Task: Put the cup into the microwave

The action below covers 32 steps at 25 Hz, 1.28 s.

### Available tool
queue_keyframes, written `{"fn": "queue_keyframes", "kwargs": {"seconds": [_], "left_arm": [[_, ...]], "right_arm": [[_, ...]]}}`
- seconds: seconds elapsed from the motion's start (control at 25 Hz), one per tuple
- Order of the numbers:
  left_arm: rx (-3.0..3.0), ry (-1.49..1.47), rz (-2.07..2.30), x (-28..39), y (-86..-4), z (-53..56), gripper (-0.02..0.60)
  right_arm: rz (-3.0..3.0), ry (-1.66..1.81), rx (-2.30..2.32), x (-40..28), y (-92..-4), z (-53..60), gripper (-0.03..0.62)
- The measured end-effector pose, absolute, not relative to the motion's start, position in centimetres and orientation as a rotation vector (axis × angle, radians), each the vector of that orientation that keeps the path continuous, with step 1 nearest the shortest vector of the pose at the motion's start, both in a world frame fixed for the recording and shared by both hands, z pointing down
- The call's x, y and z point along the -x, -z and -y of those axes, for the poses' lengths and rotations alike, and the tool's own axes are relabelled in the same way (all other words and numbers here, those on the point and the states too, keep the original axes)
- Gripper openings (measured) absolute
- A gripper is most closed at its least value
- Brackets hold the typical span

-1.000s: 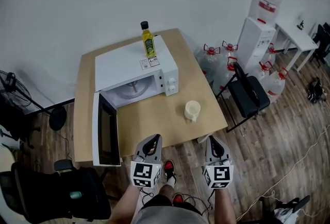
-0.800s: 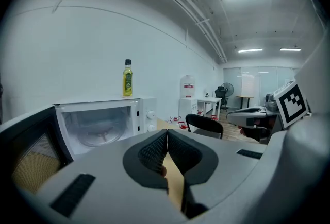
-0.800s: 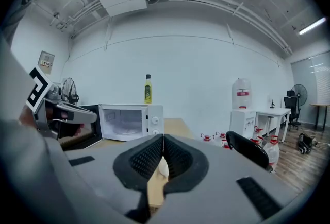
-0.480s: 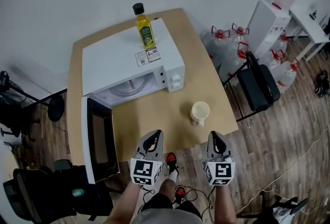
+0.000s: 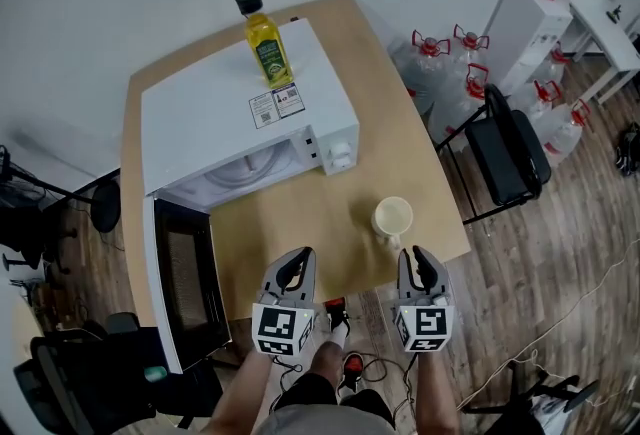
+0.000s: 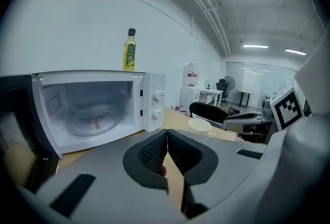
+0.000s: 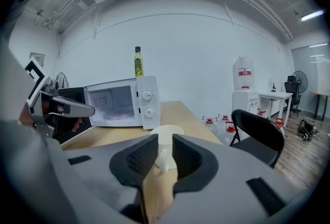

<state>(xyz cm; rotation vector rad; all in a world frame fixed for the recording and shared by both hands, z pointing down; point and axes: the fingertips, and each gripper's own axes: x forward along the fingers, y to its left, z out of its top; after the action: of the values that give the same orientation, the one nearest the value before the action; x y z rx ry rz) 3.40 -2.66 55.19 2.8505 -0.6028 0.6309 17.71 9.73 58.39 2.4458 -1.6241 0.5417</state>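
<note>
Pale wooden surface (image 5: pixel 300 233) against a white wall carries a white microwave (image 5: pixel 240 113), its door (image 5: pixel 185 283) swung open to the left and an olive oil bottle (image 5: pixel 264 43) on top. Since a second ago both tongs have come forward and down to the surface's near edge, and the surface fills more of the head view. Now the left tongs (image 5: pixel 291 268) are pressed together, empty. The cream cup (image 5: pixel 392 218) stands upright in front of the microwave's control panel, mouth up, handle toward the right tongs (image 5: pixel 420 261). These have just been opening and stand slightly apart, the handle seen in their gap, untouched. A black chair (image 5: pixel 505 158), water jugs (image 5: pixel 450 73) and a water dispenser (image 5: pixel 530 18) stand on wood flooring (image 5: pixel 560 253) to the right.
</note>
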Motion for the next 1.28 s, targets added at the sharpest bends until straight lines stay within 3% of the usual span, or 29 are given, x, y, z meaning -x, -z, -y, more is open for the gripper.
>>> {"fn": "queue_keyframes", "kwargs": {"seconds": [0.08,0.4,1.0,1.28], "left_arm": [[-2.844,-0.641,0.6,-3.5,-55.6,2.7,0.023],[-2.831,-0.688,0.589,-3.4,-57.1,2.5,0.023],[-2.81,-0.729,0.575,-3.5,-59.4,3.0,0.023],[-2.805,-0.735,0.574,-3.6,-59.7,3.1,0.024]], "right_arm": [[1.637,-0.559,-2.433,-17.7,-59.1,-9.4,0.118],[1.645,-0.639,-2.393,-17.7,-62.5,-8.5,0.193],[1.603,-0.677,-2.39,-18.5,-65.3,-7.2,0.196],[1.587,-0.664,-2.376,-18.7,-65.5,-6.8,0.111]]}}
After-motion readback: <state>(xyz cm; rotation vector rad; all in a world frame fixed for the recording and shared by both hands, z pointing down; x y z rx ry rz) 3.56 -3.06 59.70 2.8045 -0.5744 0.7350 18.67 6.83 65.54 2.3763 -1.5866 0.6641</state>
